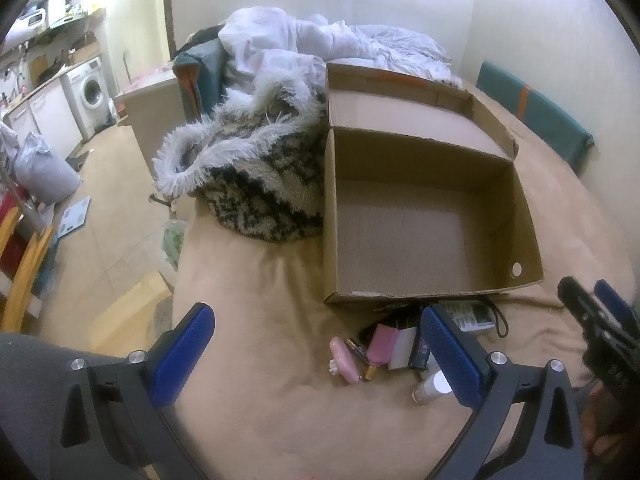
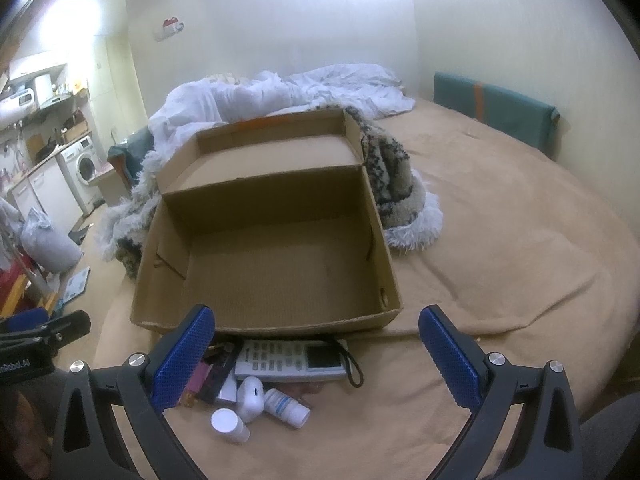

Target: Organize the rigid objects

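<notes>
Tan bedding [image 2: 500,240] covers the bed that serves as work surface, with a kitchen corner and washing machine [image 1: 90,92] off to the side. Nearest, the left gripper [image 1: 316,354] and right gripper [image 2: 316,354] both hover with fingers spread wide and nothing between them. Just ahead of them lies a huddle of small items, not yet packed: two white bottles [image 2: 288,402] on their sides, a white earbud case [image 2: 250,396], a pink case [image 1: 344,362], a pink and white block [image 1: 386,346], dark slim packages, and a white remote control [image 2: 290,358] with a wrist strap, touching the near wall of the cardboard box [image 2: 264,322]. The box stands open and empty, its lid folded back. All the pieces look light and stiff; the bottles are round and smooth, so they would likely roll or slip unless pinched across the body. The remote is best taken across its narrow width. Beyond the box sit a shaggy patterned throw [image 1: 260,188] and crumpled white bedding [image 2: 320,84].
</notes>
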Demonstrator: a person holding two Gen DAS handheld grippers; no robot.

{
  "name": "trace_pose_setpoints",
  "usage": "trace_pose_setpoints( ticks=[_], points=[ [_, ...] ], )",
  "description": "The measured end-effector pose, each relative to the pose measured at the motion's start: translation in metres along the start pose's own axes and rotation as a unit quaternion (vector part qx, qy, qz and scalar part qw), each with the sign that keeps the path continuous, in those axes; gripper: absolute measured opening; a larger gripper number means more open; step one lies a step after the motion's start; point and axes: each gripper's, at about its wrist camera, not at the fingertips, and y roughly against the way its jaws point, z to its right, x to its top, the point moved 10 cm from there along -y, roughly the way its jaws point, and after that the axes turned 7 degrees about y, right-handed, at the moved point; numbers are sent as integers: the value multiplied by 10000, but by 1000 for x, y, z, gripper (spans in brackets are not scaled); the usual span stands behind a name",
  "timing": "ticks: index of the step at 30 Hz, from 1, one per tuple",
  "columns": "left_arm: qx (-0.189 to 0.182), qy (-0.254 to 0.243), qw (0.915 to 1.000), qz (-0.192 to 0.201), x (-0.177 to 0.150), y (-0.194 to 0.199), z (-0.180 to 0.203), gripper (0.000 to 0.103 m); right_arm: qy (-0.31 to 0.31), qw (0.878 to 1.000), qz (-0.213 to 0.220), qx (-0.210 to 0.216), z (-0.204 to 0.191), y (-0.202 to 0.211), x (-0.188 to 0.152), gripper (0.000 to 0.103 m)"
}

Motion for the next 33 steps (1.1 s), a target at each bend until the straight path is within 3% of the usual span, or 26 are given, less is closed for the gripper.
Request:
trace_pose_setpoints(
  ticks=[33],
  points=[
    [34,107,9999,-114,-2,-5,-4,103,-70,9999,52,124,-4,1,2,103]
  ],
)
